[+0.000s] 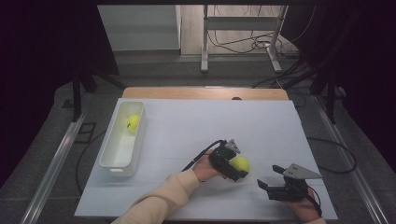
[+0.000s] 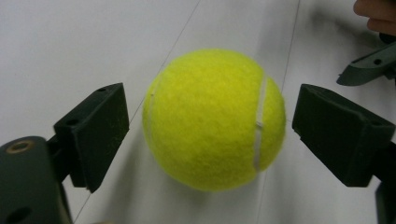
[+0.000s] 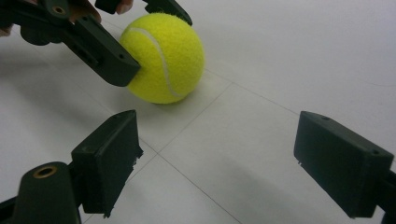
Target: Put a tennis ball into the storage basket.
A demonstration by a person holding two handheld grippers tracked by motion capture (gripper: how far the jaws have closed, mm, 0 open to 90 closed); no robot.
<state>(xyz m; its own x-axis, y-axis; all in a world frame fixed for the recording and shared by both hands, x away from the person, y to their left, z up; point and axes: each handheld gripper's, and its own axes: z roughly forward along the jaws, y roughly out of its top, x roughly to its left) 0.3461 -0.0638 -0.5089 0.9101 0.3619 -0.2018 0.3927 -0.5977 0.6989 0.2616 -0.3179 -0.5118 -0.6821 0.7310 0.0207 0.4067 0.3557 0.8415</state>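
Observation:
A yellow tennis ball (image 1: 241,163) (image 2: 212,119) (image 3: 163,56) rests on the white tabletop (image 1: 187,126), right of centre and near the front. My left gripper (image 1: 238,163) (image 2: 210,135) straddles it with a jaw on each side. In the left gripper view a thin gap shows between each pad and the ball, so this gripper is open. Just right of the ball and nearer the front edge, my right gripper (image 1: 270,177) (image 3: 224,163) is open over bare tabletop, its jaws pointing toward the ball with nothing between them.
A long white bin (image 1: 122,163) stands at the left of the table with a second yellow tennis ball (image 1: 133,122) in its far end. A sleeved forearm (image 1: 163,196) reaches in from the bottom. Dark floor, metal rails and cables surround the table.

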